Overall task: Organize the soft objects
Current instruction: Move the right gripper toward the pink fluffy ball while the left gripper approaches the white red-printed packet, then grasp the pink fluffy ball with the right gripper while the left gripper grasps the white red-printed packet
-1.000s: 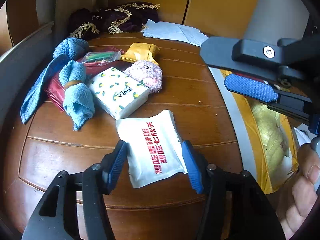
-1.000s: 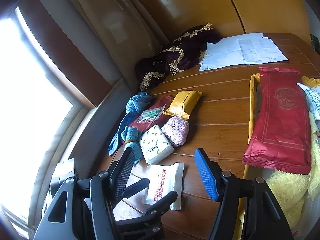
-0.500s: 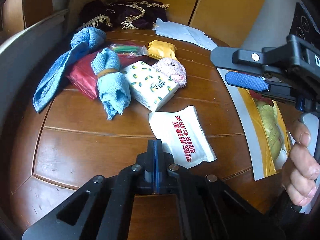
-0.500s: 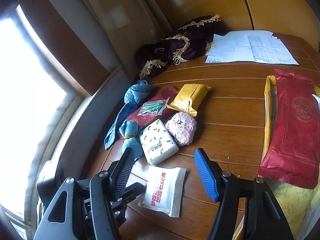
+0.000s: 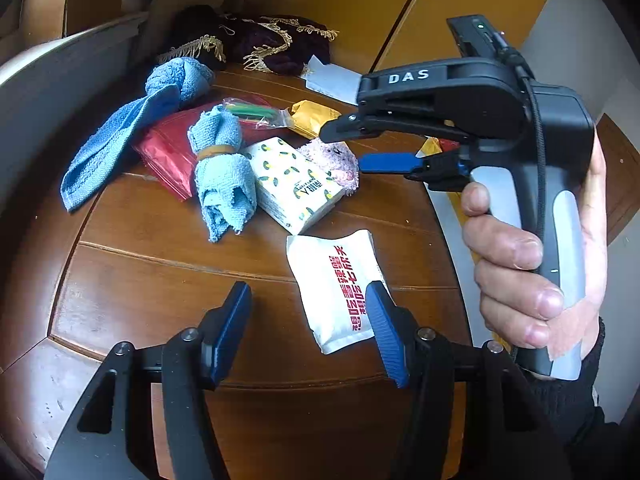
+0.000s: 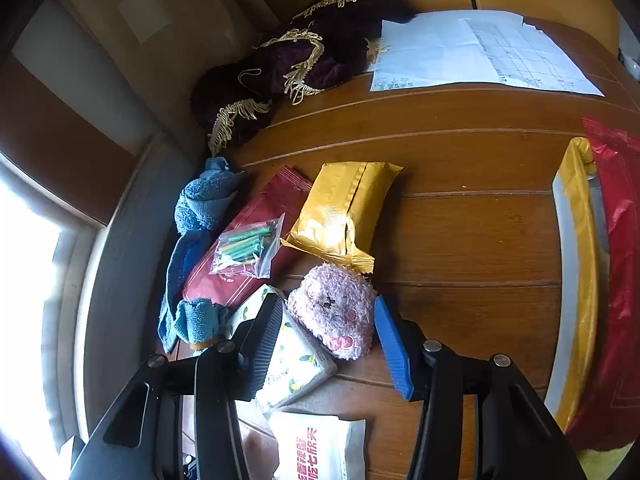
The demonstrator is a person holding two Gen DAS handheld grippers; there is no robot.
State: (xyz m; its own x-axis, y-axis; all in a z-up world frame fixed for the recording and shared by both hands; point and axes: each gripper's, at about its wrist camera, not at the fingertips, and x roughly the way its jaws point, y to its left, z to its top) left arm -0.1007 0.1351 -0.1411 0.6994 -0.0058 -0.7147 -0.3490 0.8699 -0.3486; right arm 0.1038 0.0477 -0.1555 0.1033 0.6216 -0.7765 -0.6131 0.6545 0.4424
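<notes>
A pink plush toy (image 6: 336,316) lies on the round wooden table (image 6: 460,240), and my right gripper (image 6: 330,340) stands open with the toy between its fingers. The left wrist view shows the same right gripper (image 5: 348,146), held by a hand (image 5: 516,272), with its tips over the plush (image 5: 334,160). My left gripper (image 5: 310,332) is open and holds nothing. Its right finger overlaps the edge of a white packet with red print (image 5: 336,284). A lemon-print tissue pack (image 6: 292,364) lies just left of the plush.
Two blue towels (image 5: 220,176) (image 5: 132,128), a red packet (image 6: 240,264) bearing a small bag of green sticks (image 6: 248,248), and a yellow packet (image 6: 340,212) lie at the left. A dark fringed cloth (image 6: 304,56) and papers (image 6: 472,56) lie at the back. A yellow bag (image 6: 576,280) with a red packet (image 6: 620,280) lies at the right.
My left gripper, open around the white packet a second ago, shut empty and has opened again further left. My right gripper has come down and forward around the pink plush.
</notes>
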